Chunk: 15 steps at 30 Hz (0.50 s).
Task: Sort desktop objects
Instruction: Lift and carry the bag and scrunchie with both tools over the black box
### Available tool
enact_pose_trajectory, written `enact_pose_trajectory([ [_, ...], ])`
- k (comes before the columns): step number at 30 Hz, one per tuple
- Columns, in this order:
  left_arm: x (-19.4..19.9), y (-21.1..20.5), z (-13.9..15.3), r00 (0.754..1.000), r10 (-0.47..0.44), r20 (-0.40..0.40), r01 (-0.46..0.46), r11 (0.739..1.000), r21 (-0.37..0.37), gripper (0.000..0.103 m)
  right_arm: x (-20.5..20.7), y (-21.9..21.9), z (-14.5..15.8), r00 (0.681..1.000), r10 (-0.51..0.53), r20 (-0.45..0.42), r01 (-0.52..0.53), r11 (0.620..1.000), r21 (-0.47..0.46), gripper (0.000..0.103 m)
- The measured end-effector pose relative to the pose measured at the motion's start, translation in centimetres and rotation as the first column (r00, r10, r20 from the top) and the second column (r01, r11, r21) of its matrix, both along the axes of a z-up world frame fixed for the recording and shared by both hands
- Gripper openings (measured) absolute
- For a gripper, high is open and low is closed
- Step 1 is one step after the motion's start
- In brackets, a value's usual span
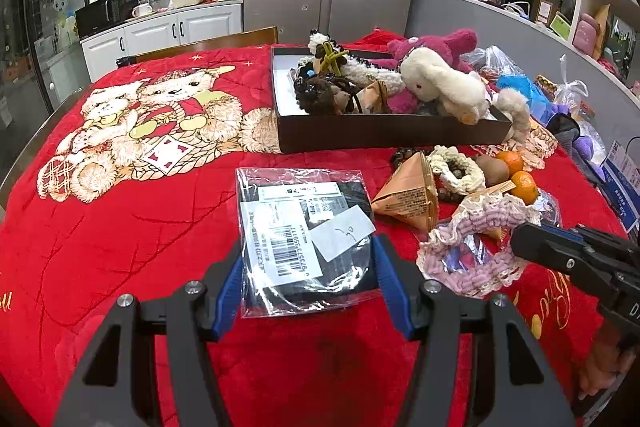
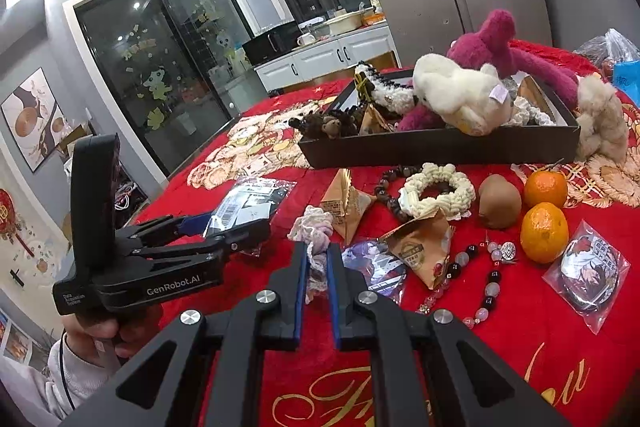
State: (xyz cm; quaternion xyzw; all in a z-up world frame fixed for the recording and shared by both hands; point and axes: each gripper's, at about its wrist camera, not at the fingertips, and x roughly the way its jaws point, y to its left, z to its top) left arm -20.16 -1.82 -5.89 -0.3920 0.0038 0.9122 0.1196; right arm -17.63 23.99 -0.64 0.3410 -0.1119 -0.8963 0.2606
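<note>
Low in frame, the right hand-held gripper [image 2: 318, 259] pinches a pink crocheted scrunchie [image 2: 316, 227]; the left hand-held gripper [image 1: 308, 259] spreads wide around a clear plastic labelled packet [image 1: 308, 239].

Lower centre of the frame: left gripper [image 1: 310, 273] spread wide over a clear plastic packet [image 1: 306, 239] with barcode labels, flat on the red blanket [image 1: 132, 247]. At right: right gripper [image 1: 520, 241] touching a pink crocheted scrunchie [image 1: 470, 251]. Upper centre: dark box [image 1: 384, 137] heaped with plush toys [image 1: 436, 79].
</note>
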Motion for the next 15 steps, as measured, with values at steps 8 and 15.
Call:
enact_pose_trajectory([
  [8,0.2,0.0,0.4,1.0,0.004,-0.012,-0.004,1.0,0.001,0.061,0.7,0.5,0.9,0.999,-0.004,-0.037,0.003,1.0,-0.02,0.01],
  [15,0.2,-0.6,1.4,1.0,0.008,-0.026,-0.007,0.999,0.052,0.061,0.9,0.9,2.7,0.997,-0.015,-0.077,0.013,0.999,-0.036,0.01],
])
